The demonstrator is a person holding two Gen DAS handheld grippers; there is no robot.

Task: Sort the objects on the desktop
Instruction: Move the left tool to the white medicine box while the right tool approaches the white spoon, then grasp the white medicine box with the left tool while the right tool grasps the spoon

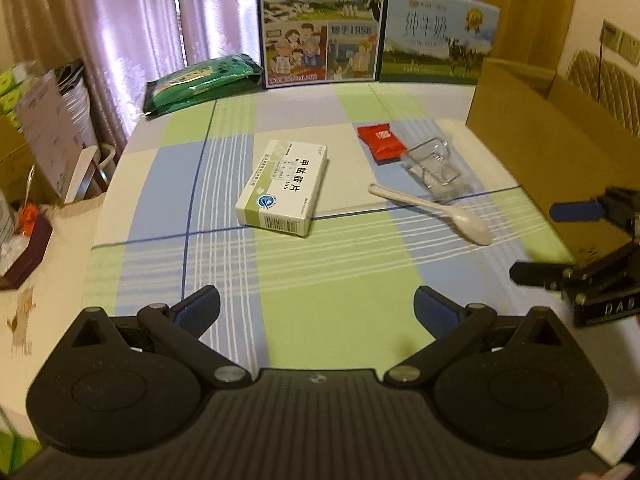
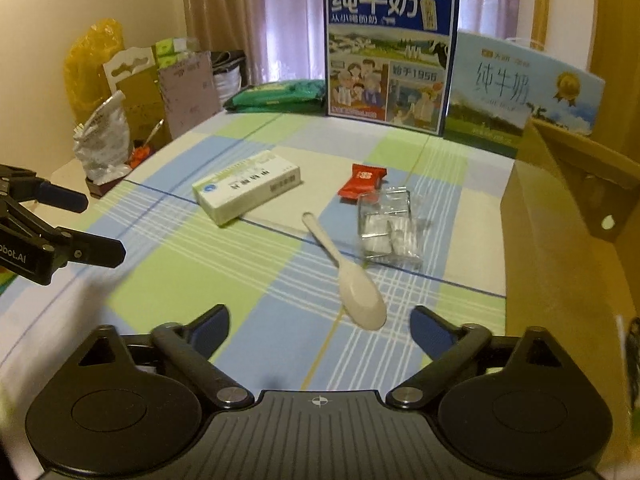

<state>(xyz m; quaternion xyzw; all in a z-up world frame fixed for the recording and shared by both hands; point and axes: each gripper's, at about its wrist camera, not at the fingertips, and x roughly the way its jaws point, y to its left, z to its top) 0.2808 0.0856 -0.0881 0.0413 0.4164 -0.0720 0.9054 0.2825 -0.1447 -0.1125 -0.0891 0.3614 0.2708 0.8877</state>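
my left camera sits low behind my left fingers (image 1: 436, 314), looking forward and down across the bench (image 1: 304, 300) toward the curtains (image 1: 132, 20). my right camera does the same behind my right fingers (image 2: 208, 330), set a little further right and nearer the white spoon (image 2: 352, 280). both views share the medicine box (image 1: 282, 188), the spoon, the red packet (image 2: 362, 180), the clear packet (image 1: 436, 170), the milk cartons (image 2: 390, 56) and the cardboard box (image 1: 560, 152). each camera catches the other gripper at its edge.

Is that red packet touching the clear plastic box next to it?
Cannot tell. In both wrist views the red packet meets the clear box at one corner, but neither shows plain contact or a gap.
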